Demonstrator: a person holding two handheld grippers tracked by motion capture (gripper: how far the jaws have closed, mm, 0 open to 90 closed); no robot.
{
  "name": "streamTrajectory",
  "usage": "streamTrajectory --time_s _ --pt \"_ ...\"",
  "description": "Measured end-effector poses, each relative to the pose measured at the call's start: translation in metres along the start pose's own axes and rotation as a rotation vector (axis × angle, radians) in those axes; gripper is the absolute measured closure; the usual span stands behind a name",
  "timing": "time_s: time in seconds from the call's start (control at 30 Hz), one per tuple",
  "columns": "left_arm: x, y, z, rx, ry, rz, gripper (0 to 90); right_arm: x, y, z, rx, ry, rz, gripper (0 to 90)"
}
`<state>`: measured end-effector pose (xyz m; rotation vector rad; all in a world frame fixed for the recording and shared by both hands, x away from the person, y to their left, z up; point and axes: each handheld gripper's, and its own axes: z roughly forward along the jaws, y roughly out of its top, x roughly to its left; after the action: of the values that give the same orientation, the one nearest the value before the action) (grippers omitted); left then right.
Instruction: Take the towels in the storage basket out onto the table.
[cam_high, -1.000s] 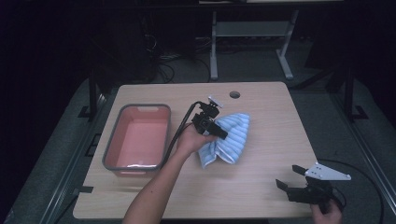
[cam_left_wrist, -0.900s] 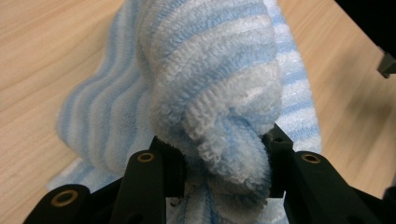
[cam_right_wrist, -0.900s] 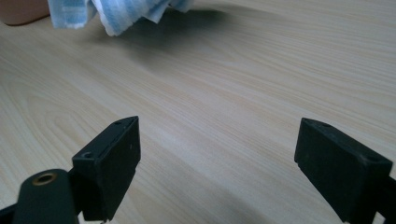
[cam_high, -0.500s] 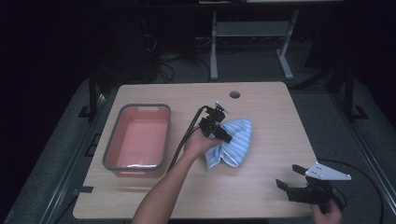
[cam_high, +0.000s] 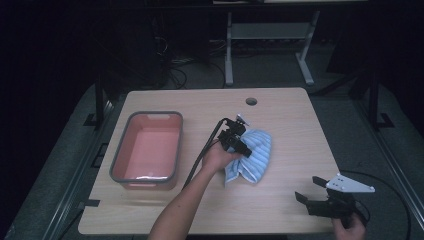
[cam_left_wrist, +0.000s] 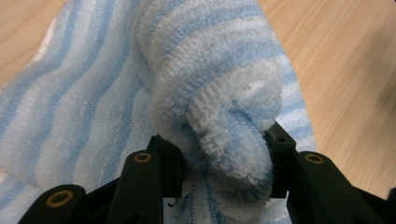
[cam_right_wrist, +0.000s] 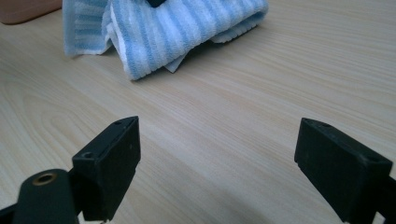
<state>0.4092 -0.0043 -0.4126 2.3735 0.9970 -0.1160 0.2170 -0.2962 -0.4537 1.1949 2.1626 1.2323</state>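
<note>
A blue-and-white striped towel (cam_high: 254, 155) lies bunched near the middle of the table. My left gripper (cam_high: 239, 142) rests on its left side and is shut on a thick fold of the towel (cam_left_wrist: 219, 116), which bulges up between the jaws. At the table's front right corner my right gripper (cam_high: 311, 193) stands wide open, nothing between its jaws, pointing left toward the towel (cam_right_wrist: 173, 28). In the right gripper view its gripper (cam_right_wrist: 219, 163) hovers low over bare wood.
A pink tub with a grey rim (cam_high: 120, 150) stands at the table's left. A round cable hole (cam_high: 251, 101) sits near the far edge. Metal frame legs (cam_high: 229, 50) stand on the floor beyond the table.
The left gripper and the held towel have shifted toward the right and slightly nearer the front. The right gripper has stayed put.
</note>
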Motion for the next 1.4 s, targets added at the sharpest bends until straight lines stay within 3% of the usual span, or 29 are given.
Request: streamTrajectory --time_s 0.63,0.77,1.03,1.4 --pt "-0.002 -0.007 0.009 -0.034 -0.023 -0.025 45.5 0.0 -0.001 0.002 0.009 -0.003 -0.003 13.7" --pt "-0.002 -0.009 0.008 -0.028 -0.026 -0.005 44.3 0.0 -0.001 0.002 0.011 -0.003 -0.003 13.7" --pt "-0.002 -0.015 0.0 -0.089 -0.061 -0.032 37.3 0.001 0.0 0.004 0.017 -0.009 -0.003 13.7" --pt "-0.001 -0.022 -0.019 -0.137 -0.092 -0.044 32.7 -0.003 0.0 0.001 0.019 -0.026 0.008 13.7"
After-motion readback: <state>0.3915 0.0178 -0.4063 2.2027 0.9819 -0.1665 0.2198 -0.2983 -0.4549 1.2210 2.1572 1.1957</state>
